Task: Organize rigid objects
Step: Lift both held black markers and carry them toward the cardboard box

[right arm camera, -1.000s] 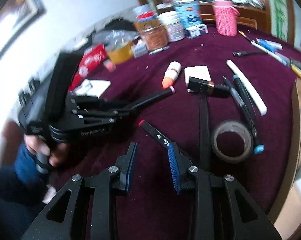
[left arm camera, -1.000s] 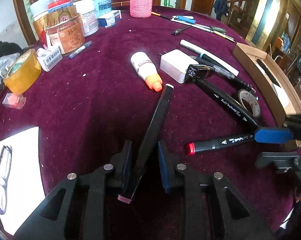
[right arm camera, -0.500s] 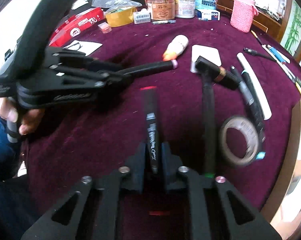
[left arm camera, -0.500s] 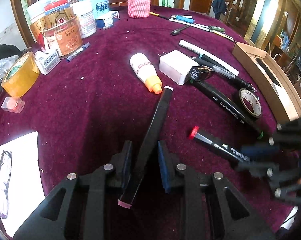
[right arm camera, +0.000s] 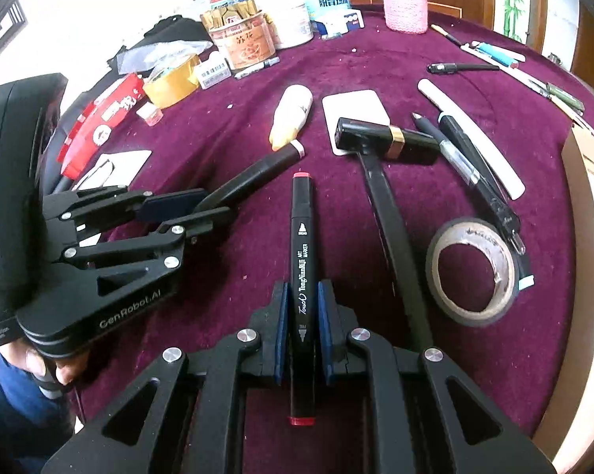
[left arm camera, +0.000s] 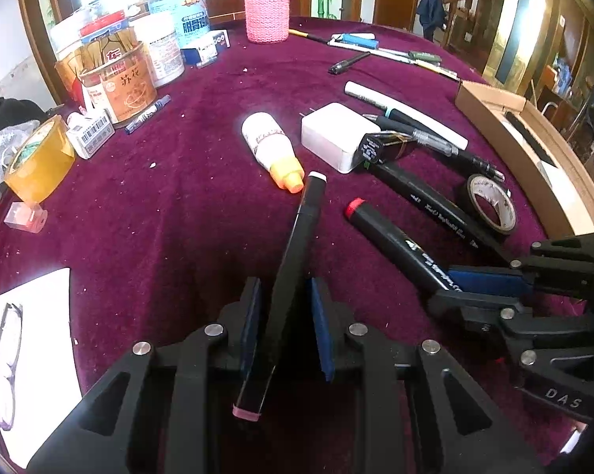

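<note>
Burgundy velvet covers the round table [left arm camera: 170, 213], and everything here is placed against the cardboard box [left arm camera: 534, 146] at its right edge, which looks like the likely home for loose pens. Just beside the box's near wall lies the tape roll [right arm camera: 474, 272], flat on its side, touching a long black marker [right arm camera: 391, 233] that stretches toward a white charger block [left arm camera: 330, 136] further from the box.

Further still from the box, the right gripper [right arm camera: 301, 316] is clamped on the red-capped marker [right arm camera: 303, 260] around mid-barrel, both ends free, a balanced hold that should let it be laid down lengthwise. The left gripper [left arm camera: 283, 324], farthest from the box, is closed on the pink-capped marker [left arm camera: 293, 268], its white far end just short of the orange-capped bottle [left arm camera: 271, 148]. The two markers point roughly the same way, probably so they can be set down side by side.
</note>
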Motion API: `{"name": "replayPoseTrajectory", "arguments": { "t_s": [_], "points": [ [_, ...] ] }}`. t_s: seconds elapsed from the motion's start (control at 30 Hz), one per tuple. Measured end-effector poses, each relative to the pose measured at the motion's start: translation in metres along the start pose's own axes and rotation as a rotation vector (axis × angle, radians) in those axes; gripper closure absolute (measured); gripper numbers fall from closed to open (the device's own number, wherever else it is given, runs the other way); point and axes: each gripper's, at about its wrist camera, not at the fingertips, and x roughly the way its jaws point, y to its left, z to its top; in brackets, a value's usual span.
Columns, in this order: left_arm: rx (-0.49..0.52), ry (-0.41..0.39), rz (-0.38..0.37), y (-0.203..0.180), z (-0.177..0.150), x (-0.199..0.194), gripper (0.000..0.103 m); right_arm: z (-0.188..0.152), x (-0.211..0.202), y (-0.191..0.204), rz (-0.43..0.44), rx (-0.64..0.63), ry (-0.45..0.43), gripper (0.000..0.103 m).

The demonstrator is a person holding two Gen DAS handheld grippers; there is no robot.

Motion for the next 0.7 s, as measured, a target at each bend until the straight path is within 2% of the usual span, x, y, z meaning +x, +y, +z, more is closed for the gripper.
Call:
{"name": "replayPoseTrajectory", "arguments": {
  "t_s": [0.33, 0.57, 0.7],
  "points": [
    [0.009, -0.03, 0.0, -0.0016, -0.0016, -0.0007, 0.08, -0.0069, -0.0009, 0.0071, -0.023, -0.086, -0.058, 0.09],
    [0.026, -0.039, 0.015, -0.005, -0.0035, -0.0017, 0.08, -0.006, -0.0019, -0.0013, 0.017, -0.034, -0.057, 0.09],
    [0.018, -0.053, 0.015, -0.0065, -0.004, -0.0017, 0.079, -0.0057, -0.0023, -0.0007, 0.007, -0.035, -0.053, 0.091]
  ]
}}
